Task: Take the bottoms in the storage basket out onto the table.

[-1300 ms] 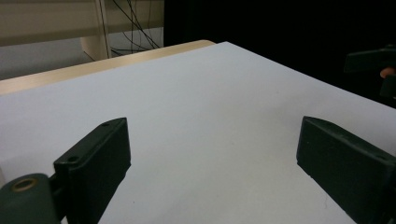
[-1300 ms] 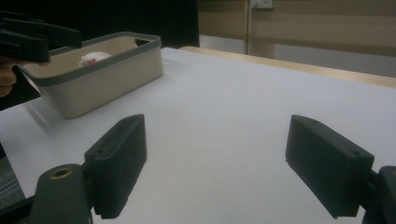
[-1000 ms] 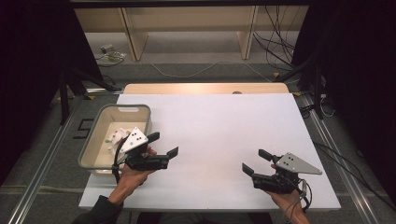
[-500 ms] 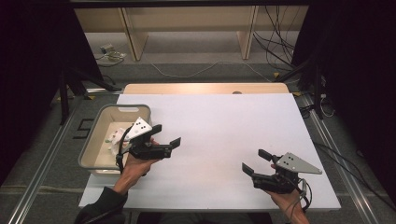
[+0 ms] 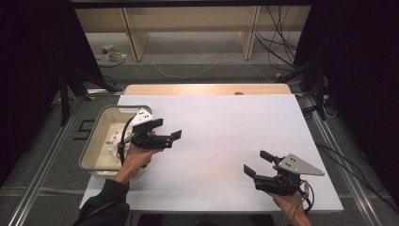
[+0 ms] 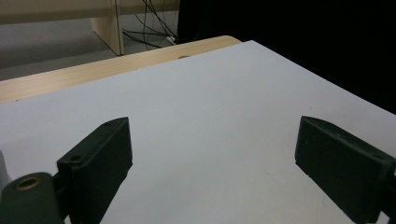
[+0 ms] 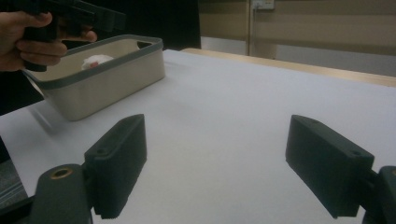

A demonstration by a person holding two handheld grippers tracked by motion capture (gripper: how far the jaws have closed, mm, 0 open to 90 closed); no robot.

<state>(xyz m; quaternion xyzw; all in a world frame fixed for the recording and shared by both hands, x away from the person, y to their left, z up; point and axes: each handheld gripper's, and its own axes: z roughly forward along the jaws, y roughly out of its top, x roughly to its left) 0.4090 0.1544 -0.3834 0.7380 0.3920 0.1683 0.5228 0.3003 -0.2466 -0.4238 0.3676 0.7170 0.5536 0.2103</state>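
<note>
My left gripper (image 5: 168, 129) is held above the white table (image 5: 221, 127), just right of a beige bin (image 5: 88, 149), with its jaws open and pointing right. In the left gripper view the gripper (image 6: 212, 163) has nothing between its jaws, only bare tabletop (image 6: 201, 107). My right gripper (image 5: 257, 162) rests low near the front right of the table, open and empty, pointing left. The right gripper view looks past that gripper (image 7: 215, 168) towards the bin (image 7: 107, 81), which holds a small white item (image 7: 95, 60). The other hand (image 7: 28, 37) with its gripper is above the bin.
White items (image 5: 113, 140) lie inside the bin. A wooden strip (image 5: 202, 89) runs along the table's far edge. Beyond it are shelf legs (image 5: 134, 37) and cables (image 5: 277, 42) on the floor. Metal rails (image 5: 42, 183) flank the table.
My left gripper has moved away from the front edge and slightly right, along the bin's right side. The right gripper has stayed in place.
</note>
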